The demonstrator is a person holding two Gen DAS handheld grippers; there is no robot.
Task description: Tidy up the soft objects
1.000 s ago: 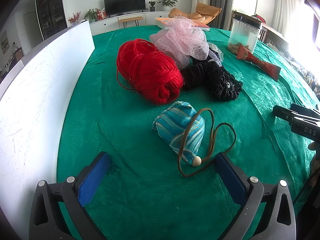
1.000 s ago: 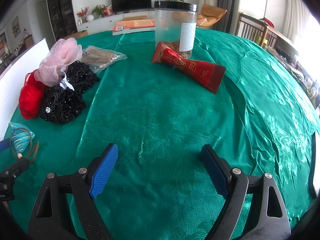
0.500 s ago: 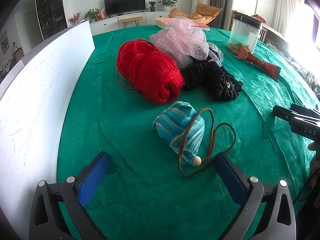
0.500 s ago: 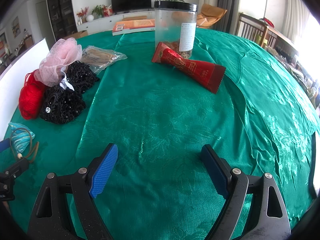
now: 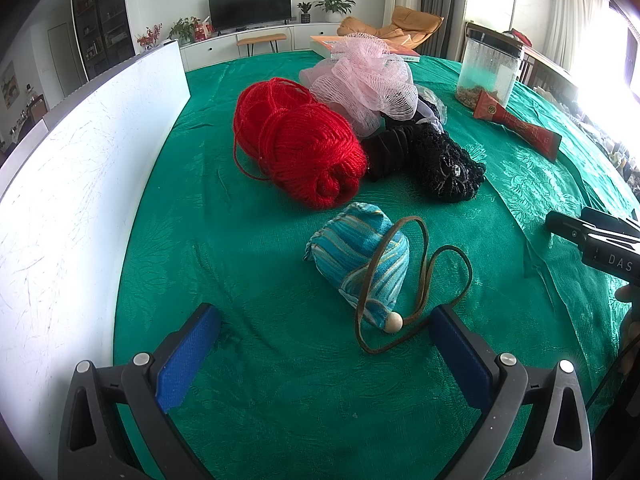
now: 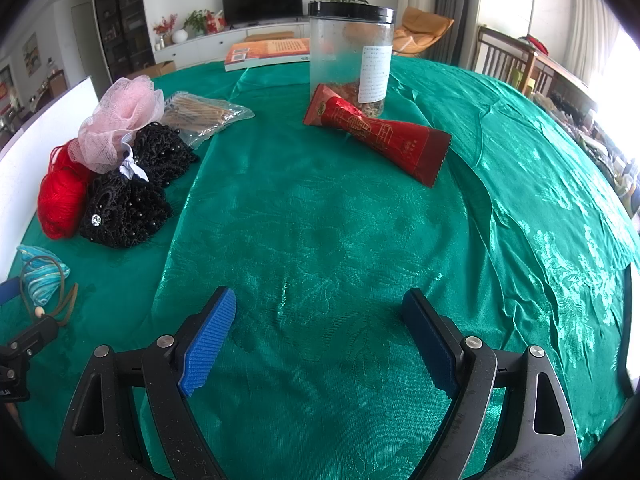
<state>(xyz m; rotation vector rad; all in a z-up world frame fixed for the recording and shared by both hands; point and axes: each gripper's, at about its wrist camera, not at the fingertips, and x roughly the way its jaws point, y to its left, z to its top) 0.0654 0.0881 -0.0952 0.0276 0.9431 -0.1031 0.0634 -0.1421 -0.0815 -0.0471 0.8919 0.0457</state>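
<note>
One yarn ball (image 5: 298,150), one pouch (image 5: 360,258)

Your left wrist camera sits low over the green-clothed counter (image 5: 248,360), looking forward between its blue-padded fingers (image 5: 188,356) at the striped blue drawstring pouch (image 5: 360,256) close ahead. Your right wrist camera faces bare cloth between its fingers (image 6: 208,336). Both views share the red yarn ball (image 5: 300,148), the black beaded mesh bundle (image 6: 124,208) and the pouch.

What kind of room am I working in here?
Most likely a home living room: a flat-screen TV on a low white cabinet, an orange lounge chair, and houseplants behind the green-clothed table.
</note>
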